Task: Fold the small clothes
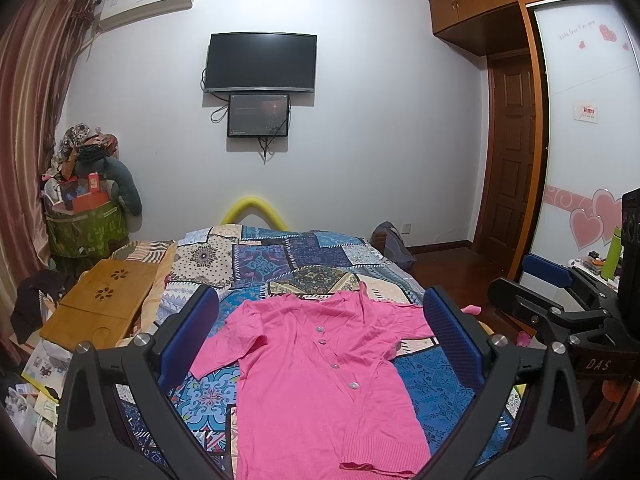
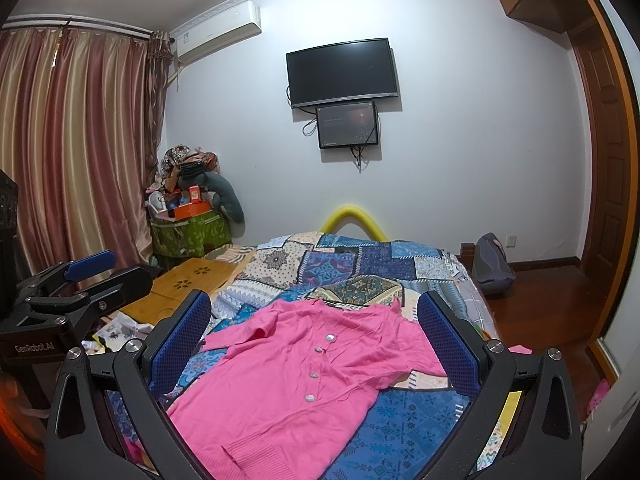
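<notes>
Both hand-held grippers hang above the bed, released and grasping nothing: the left hand-held gripper has its blue pads spread wide to either side of the top, and the right hand-held gripper is spread just as wide over the same garment. From the left wrist view the right one shows at the right edge; from the right wrist view the left one shows at the left edge, also parted.

Between the pads, the pink top lies flat and face up on the quilt, its row of buttons running down the front, both sleeves out to the sides, the ribbed hem nearest the cameras and the collar pointing away.

Left of the bed sits a bamboo tray. Farther off, a TV hangs on the wall, with a smaller screen just below it.
</notes>
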Available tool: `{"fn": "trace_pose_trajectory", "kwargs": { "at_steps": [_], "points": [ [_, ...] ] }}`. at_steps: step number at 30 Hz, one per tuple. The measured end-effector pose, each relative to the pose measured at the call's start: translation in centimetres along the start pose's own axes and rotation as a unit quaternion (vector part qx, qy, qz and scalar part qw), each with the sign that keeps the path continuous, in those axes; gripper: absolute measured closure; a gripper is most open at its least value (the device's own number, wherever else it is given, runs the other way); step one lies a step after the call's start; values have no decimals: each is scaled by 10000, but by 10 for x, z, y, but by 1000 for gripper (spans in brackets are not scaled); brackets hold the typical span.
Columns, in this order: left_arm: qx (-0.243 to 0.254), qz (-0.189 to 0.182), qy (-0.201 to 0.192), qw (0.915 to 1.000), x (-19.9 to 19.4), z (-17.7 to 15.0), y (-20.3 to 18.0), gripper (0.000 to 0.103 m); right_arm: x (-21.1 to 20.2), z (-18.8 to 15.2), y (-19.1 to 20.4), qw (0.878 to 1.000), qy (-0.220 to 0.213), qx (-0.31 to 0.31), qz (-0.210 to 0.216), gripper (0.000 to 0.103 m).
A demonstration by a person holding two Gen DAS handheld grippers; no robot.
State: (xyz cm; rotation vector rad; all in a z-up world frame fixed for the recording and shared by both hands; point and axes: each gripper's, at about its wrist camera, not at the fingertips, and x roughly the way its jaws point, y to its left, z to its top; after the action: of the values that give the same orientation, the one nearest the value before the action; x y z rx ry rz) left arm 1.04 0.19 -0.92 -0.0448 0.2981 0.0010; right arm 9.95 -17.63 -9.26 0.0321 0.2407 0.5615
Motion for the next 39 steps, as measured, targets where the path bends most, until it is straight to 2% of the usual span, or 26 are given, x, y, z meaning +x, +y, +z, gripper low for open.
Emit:
{"fn": "trace_pose_trajectory", "kwargs": {
  "at_steps": [15, 22, 29, 35, 39],
  "points": [
    [-42, 14, 73, 10000, 7, 0, 2, 0, 9, -8, -1, 10000, 80, 8, -11, 1],
    [-154, -47, 291, 9994, 30, 2, 11, 0, 21, -9, -5, 9999, 147, -56, -66, 1],
    [-518, -41, 754, 9958, 89, 7, 49, 0, 53, -6, -29, 9992, 296, 4, -270, 1],
    [-712, 175, 1427, 9870, 166, 3, 93, 1, 93, -5, -56, 9979, 590, 62, -270, 1],
    [-655, 356, 1954, 9779, 223, -4, 121, 10, 126, -7, -74, 9954, 901, 55, -324, 14]
  ]
}}
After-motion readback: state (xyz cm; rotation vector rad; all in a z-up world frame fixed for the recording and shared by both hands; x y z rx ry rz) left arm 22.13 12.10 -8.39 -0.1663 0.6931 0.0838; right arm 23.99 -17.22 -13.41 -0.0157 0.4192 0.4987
